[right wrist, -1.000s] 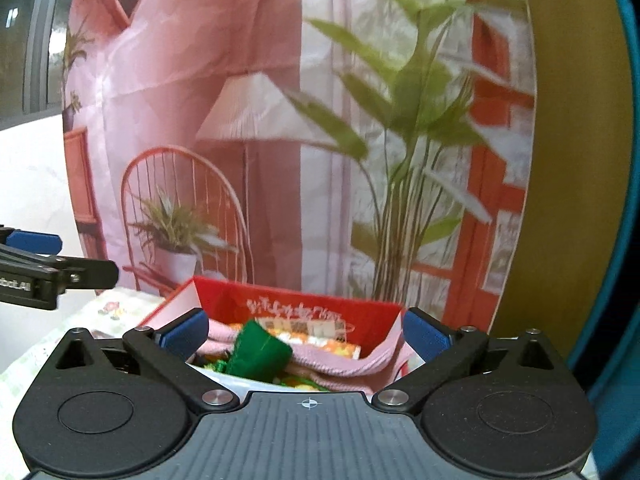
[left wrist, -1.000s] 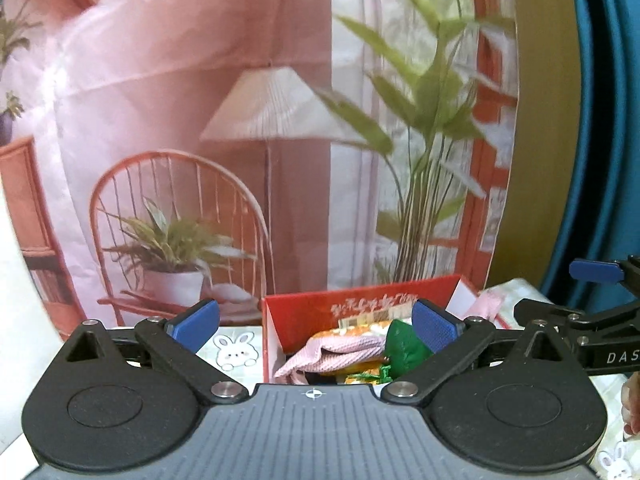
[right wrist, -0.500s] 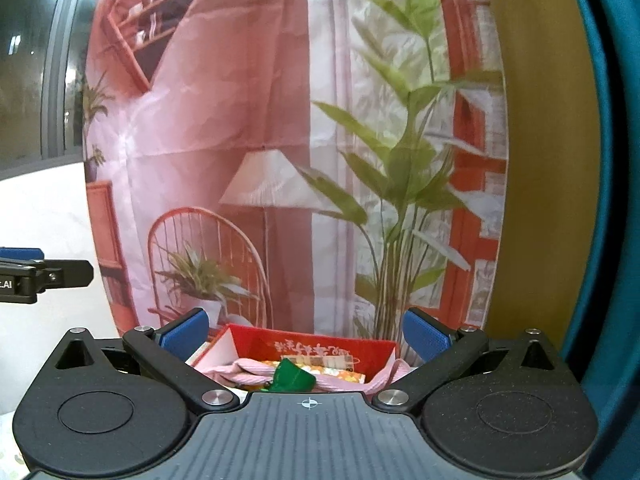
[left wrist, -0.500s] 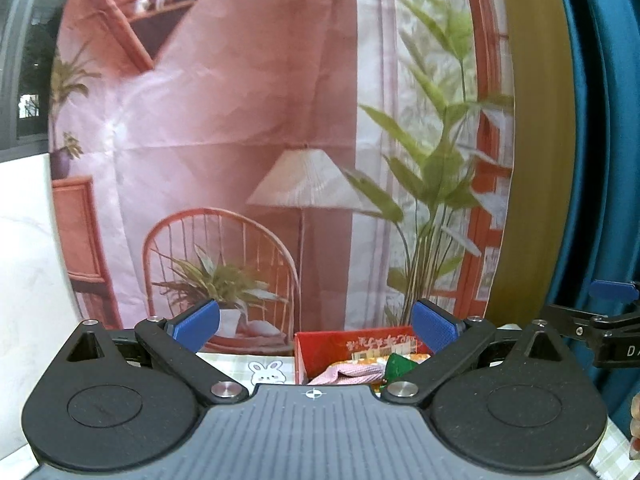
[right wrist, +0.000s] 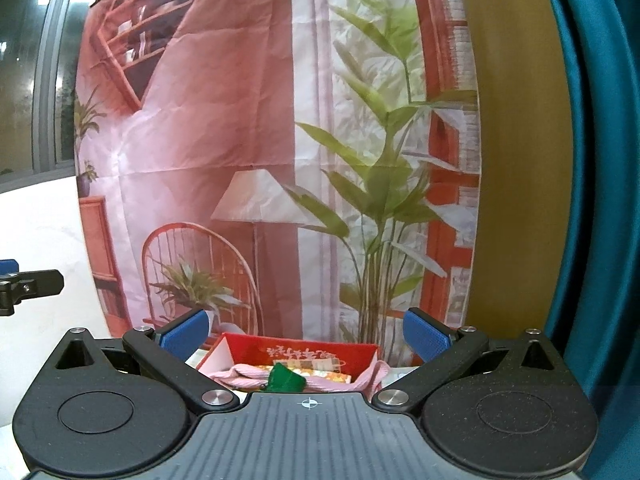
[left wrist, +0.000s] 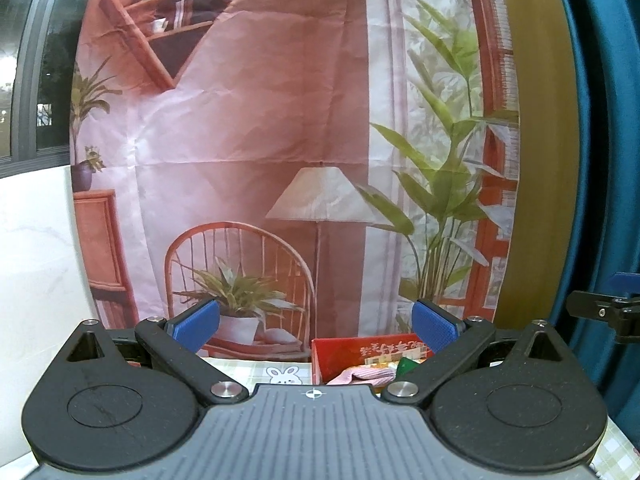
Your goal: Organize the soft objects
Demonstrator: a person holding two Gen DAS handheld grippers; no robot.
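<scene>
Both claws hang spread and empty — left claw [left wrist: 316, 326], right claw [right wrist: 306, 334] — above the red box [right wrist: 320, 350], where the pink cloth [right wrist: 244, 372] and green soft piece [right wrist: 286, 378] already lie. To finish well, tuck the cloth's draped edge inside.

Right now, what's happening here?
A person holds two handheld grippers. The left gripper and right gripper are both open and empty, held apart from the red box. The box holds a pink cloth and a green soft item, in front of a printed backdrop.
</scene>
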